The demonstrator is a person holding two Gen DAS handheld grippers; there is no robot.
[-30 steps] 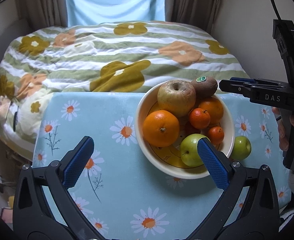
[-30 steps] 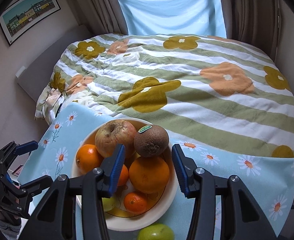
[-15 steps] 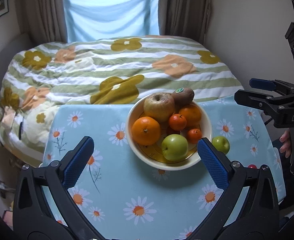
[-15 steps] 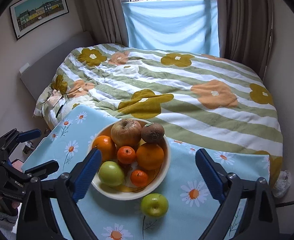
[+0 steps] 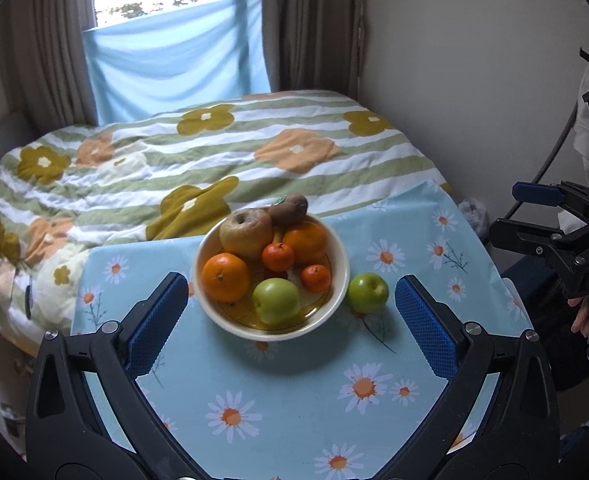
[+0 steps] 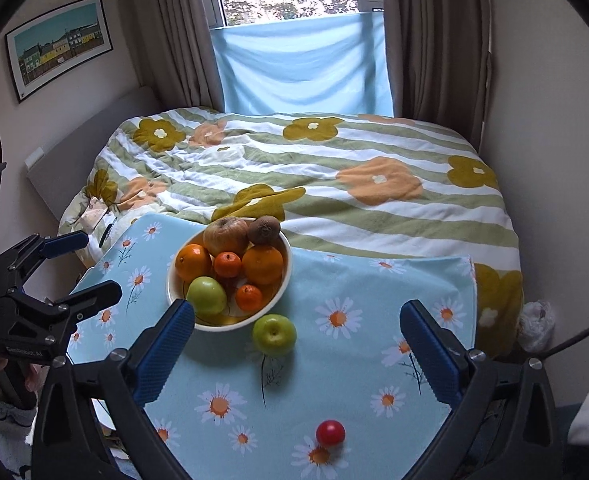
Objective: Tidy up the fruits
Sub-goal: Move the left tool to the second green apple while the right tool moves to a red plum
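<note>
Left wrist view: the left hand-held gripper has its blue pads spread wide with nothing between them, above the desk and its daisy-print cloth. Just beyond its fingertips stands the cream bowl, holding a green apple, oranges, small tangerines, a wrinkled apple and a kiwi. A second green apple lies on the cloth just right of the bowl, near the right pad. The right hand-held gripper shows at the far right edge. Right wrist view: the right hand-held gripper is opening, its pads wide apart and empty. The loose green apple sits between the fingertips, touching neither; the bowl lies ahead and left, behind the left pad. A small red fruit lies nearer the camera, between the fingers. The bed lies beyond the desk.
</note>
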